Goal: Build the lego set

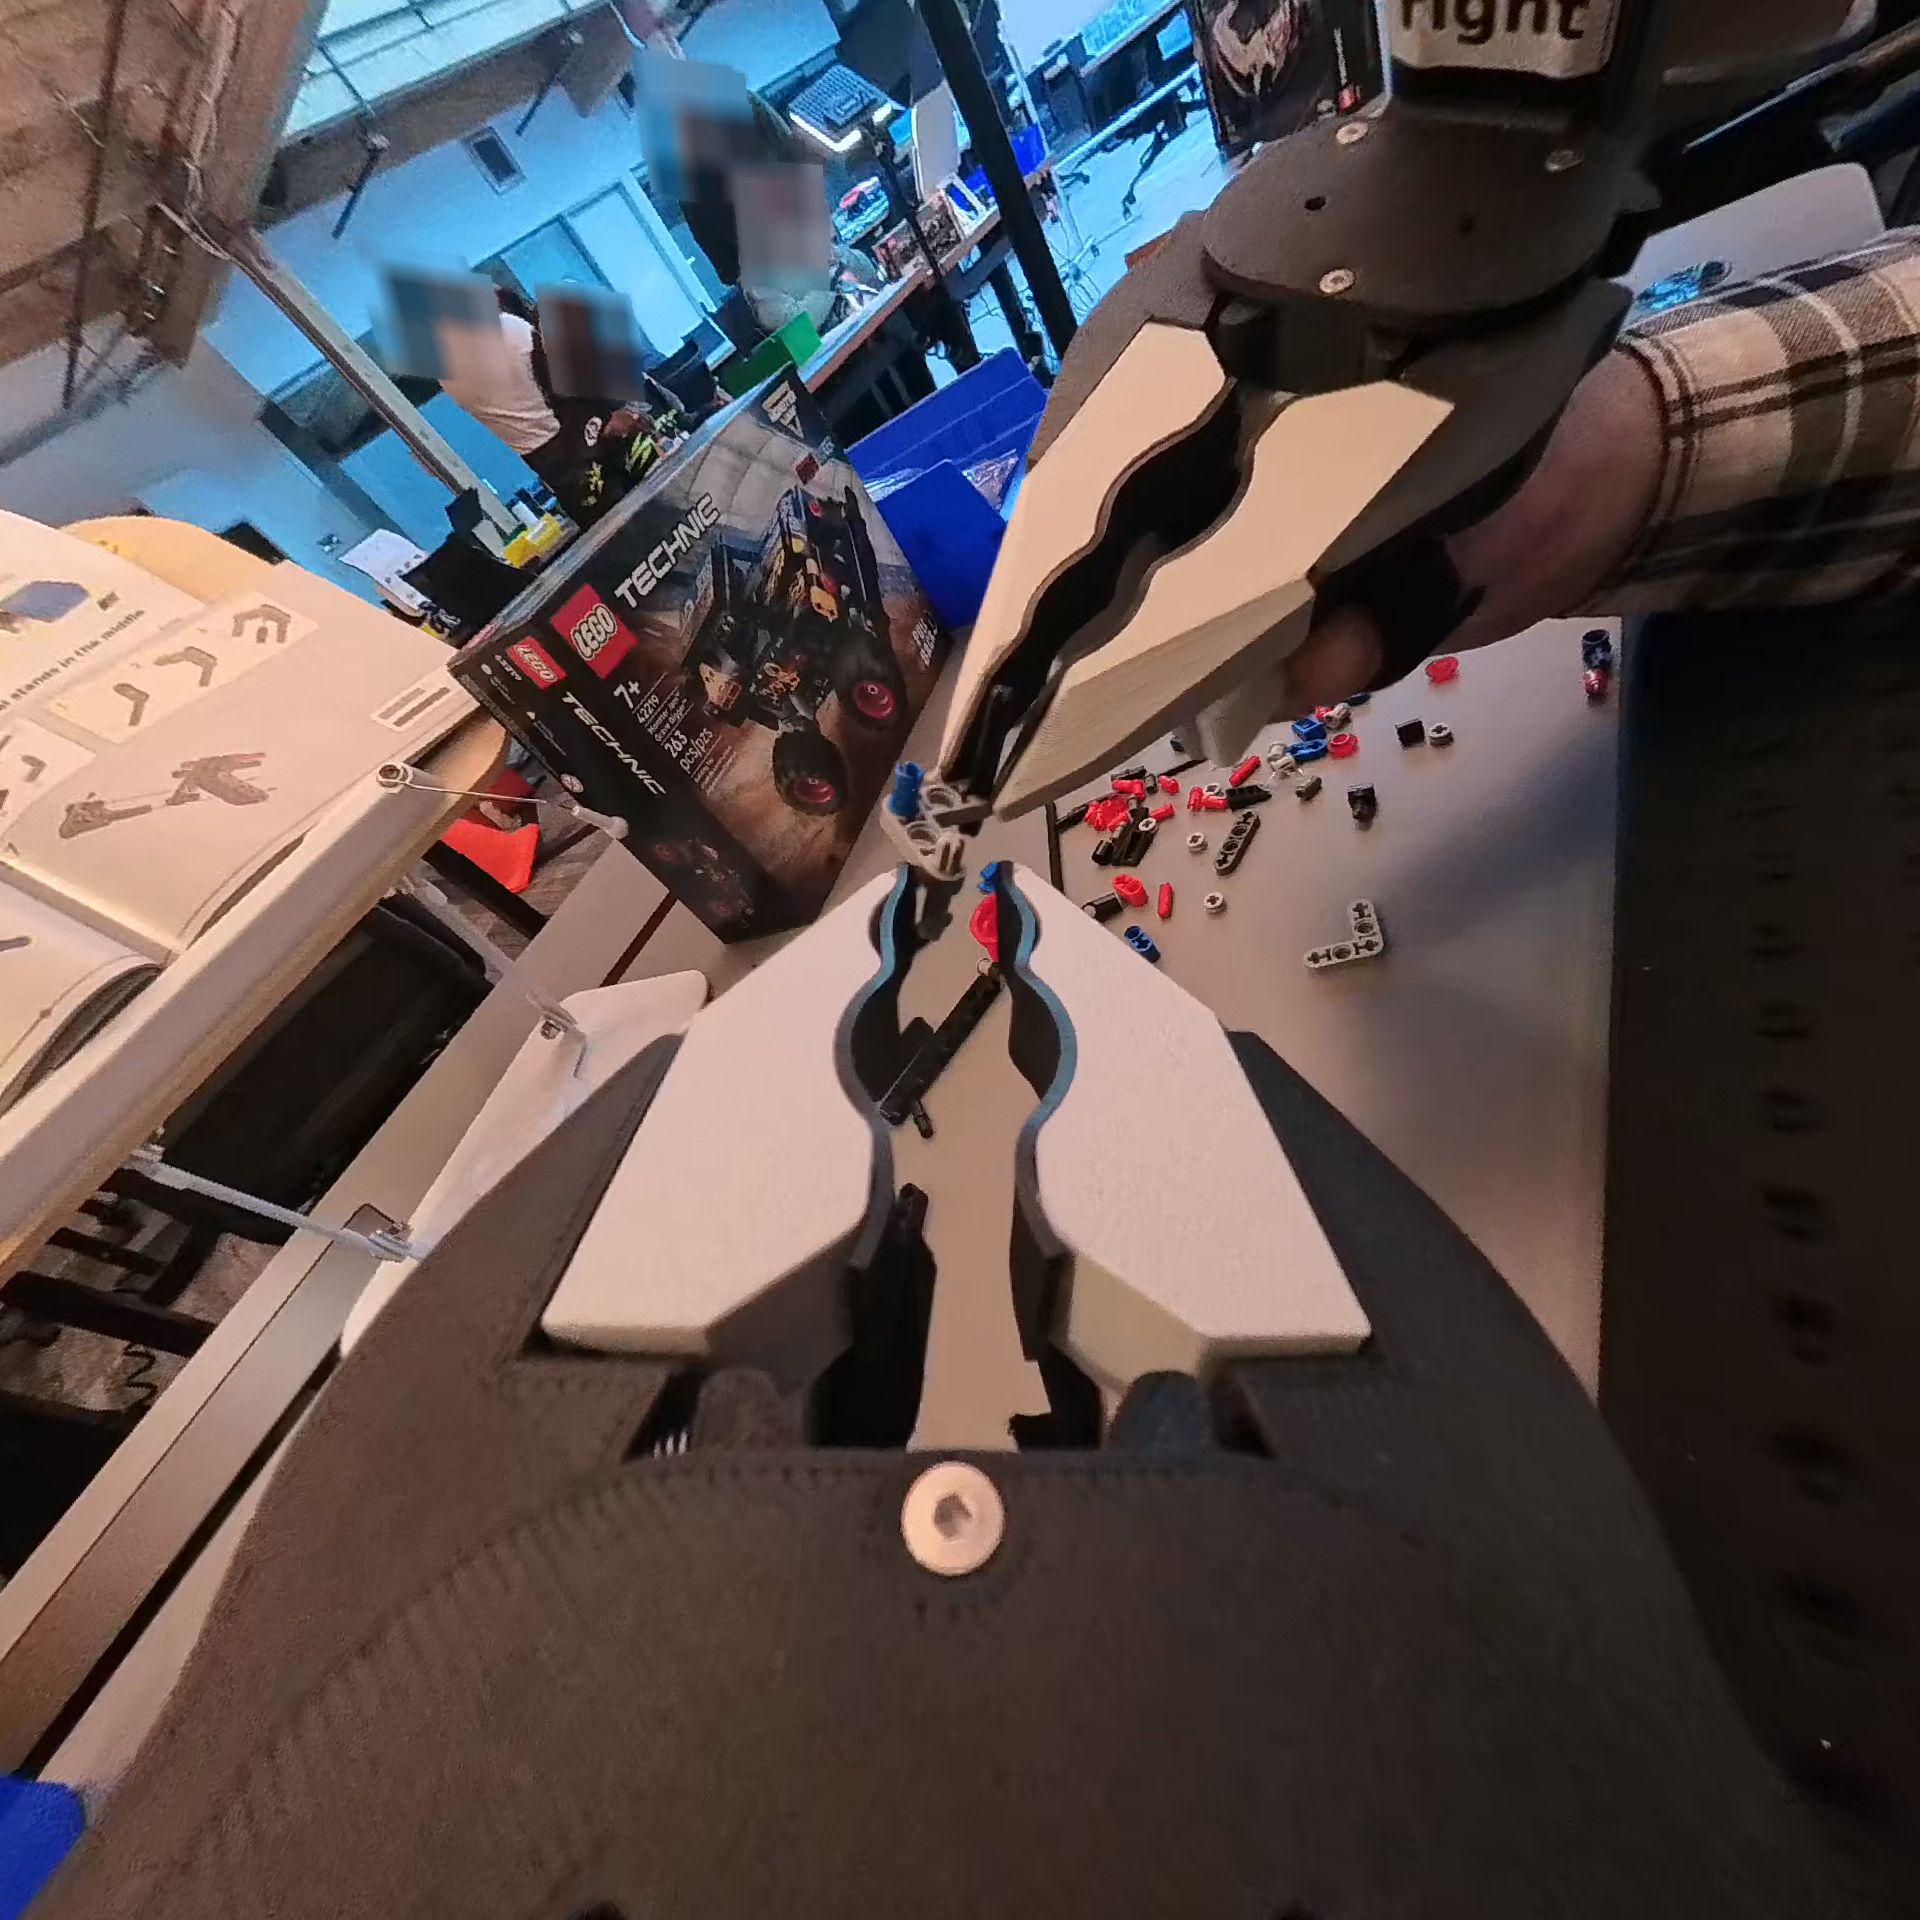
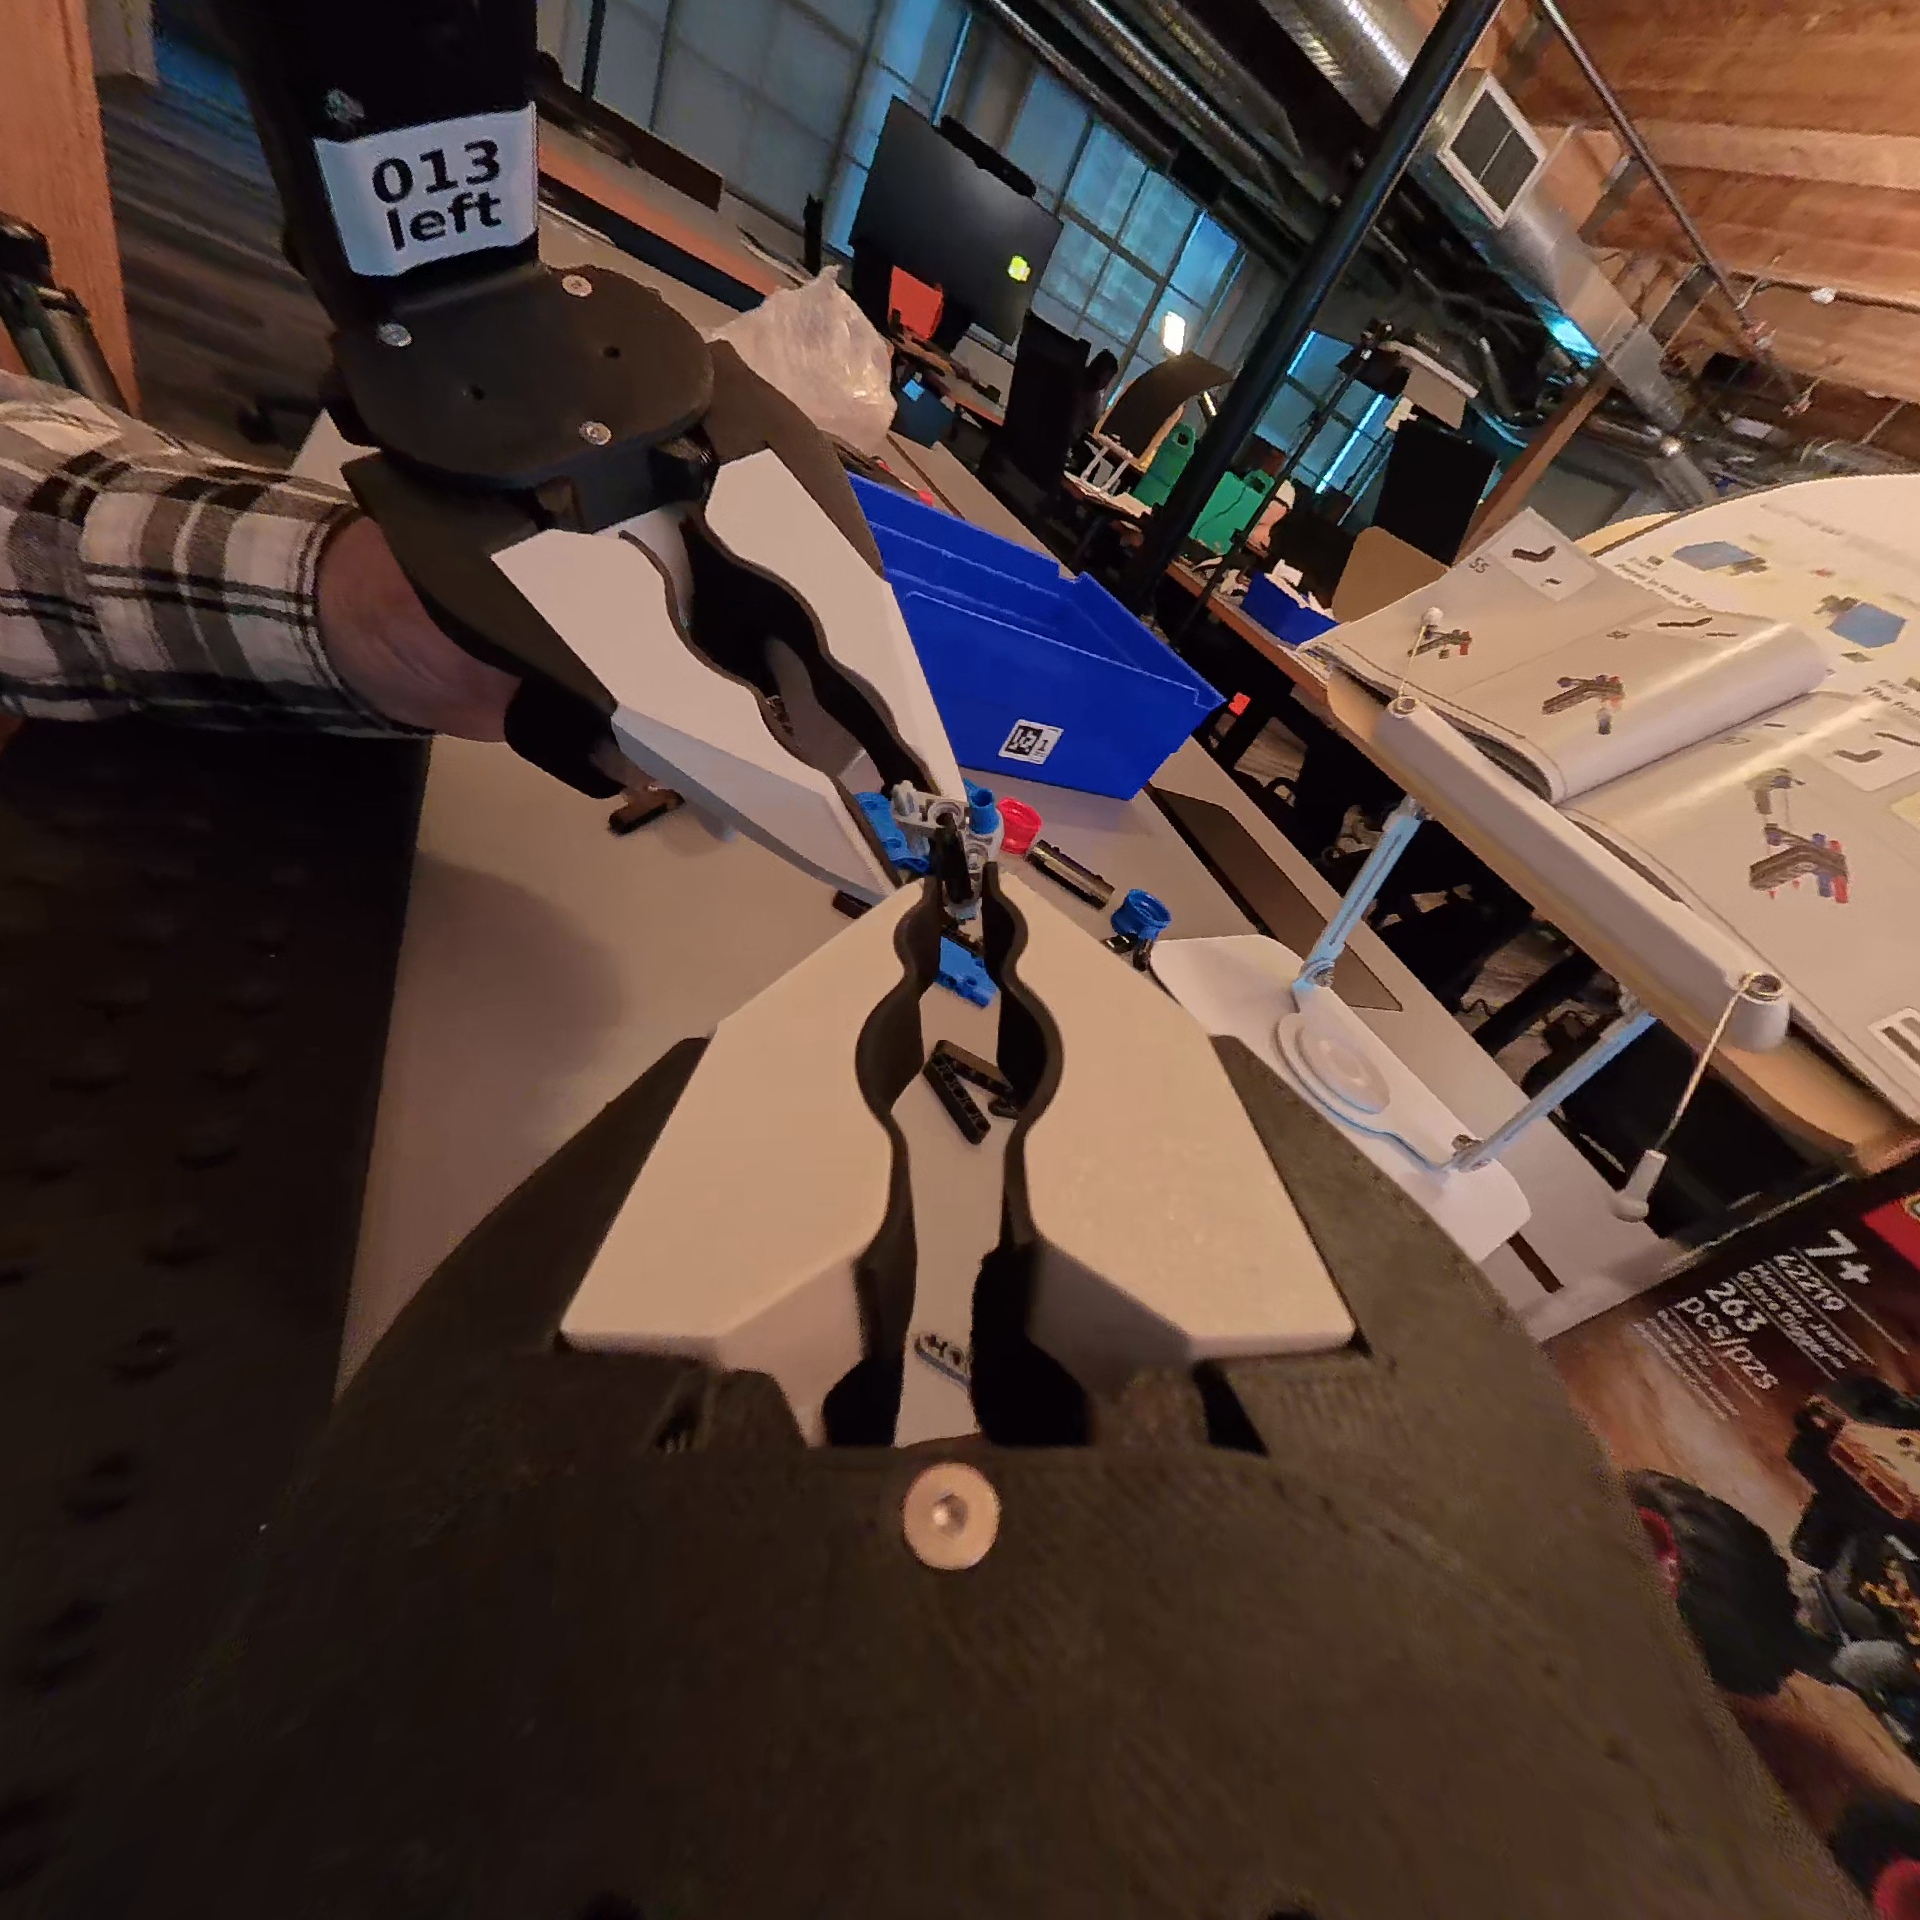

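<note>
A small assembly [image 1: 928, 816] of a grey beam, a blue pin and black parts hangs above the table between both grippers. It also shows in the right wrist view [image 2: 951, 836]. My left gripper [image 1: 954, 883] comes from below and its tips close on the assembly's lower grey pin. In the right wrist view the left gripper [image 2: 914, 821] reaches in from the upper left. My right gripper [image 2: 958, 891] is shut on the assembly's black part. In the left wrist view the right gripper [image 1: 971, 805] comes down from the upper right.
Loose red, black and blue parts [image 1: 1226, 810] and a grey L-beam [image 1: 1351, 940] lie on the white table. A black beam [image 2: 966, 1086] lies under the grippers. The set's box [image 1: 717, 675], an instruction booklet on a stand [image 2: 1662, 665], a blue bin [image 2: 1039, 665] and a dark mat [image 1: 1766, 1143] surround the work spot. My left and right fingertips are right by each other.
</note>
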A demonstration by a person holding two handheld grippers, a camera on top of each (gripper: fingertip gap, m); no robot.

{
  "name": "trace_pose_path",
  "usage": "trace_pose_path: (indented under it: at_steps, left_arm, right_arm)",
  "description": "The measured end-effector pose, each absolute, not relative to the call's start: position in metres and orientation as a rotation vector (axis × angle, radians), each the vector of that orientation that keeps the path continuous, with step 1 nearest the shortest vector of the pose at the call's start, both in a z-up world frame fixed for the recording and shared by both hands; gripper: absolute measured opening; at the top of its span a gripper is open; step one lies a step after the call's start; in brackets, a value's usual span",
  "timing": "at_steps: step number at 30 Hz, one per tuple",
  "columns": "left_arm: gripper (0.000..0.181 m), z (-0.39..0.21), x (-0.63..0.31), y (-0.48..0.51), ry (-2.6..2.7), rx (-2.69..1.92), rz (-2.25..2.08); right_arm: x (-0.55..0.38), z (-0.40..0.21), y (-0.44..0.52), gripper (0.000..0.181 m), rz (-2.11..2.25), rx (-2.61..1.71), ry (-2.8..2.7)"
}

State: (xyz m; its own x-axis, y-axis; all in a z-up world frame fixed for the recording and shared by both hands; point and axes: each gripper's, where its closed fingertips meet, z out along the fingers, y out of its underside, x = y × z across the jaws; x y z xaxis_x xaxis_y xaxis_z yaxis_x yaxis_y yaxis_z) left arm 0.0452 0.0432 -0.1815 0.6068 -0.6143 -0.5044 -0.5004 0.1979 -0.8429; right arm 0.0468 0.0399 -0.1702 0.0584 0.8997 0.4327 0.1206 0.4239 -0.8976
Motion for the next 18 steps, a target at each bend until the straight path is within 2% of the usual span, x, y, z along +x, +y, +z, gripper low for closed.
trace_pose_path:
  at_steps: [8, 11, 18]
  left_arm:
    - [0.016, -0.1787, 0.0451, 0.0449, 0.976, -1.452, -0.119]
    - [0.009, -0.1767, 0.0434, 0.0457, 0.965, -1.447, -0.103]
    - [0.007, -0.1751, 0.0422, 0.0471, 0.958, -1.446, -0.08]
  right_arm:
    - [0.0447, -0.1701, 0.0408, 0.005, 0.679, -0.962, -1.4]
    - [0.0439, -0.1714, 0.0405, 0.005, 0.657, -0.956, -1.407]
    - [0.0438, -0.1696, 0.04, 0.006, 0.681, -0.952, -1.392]
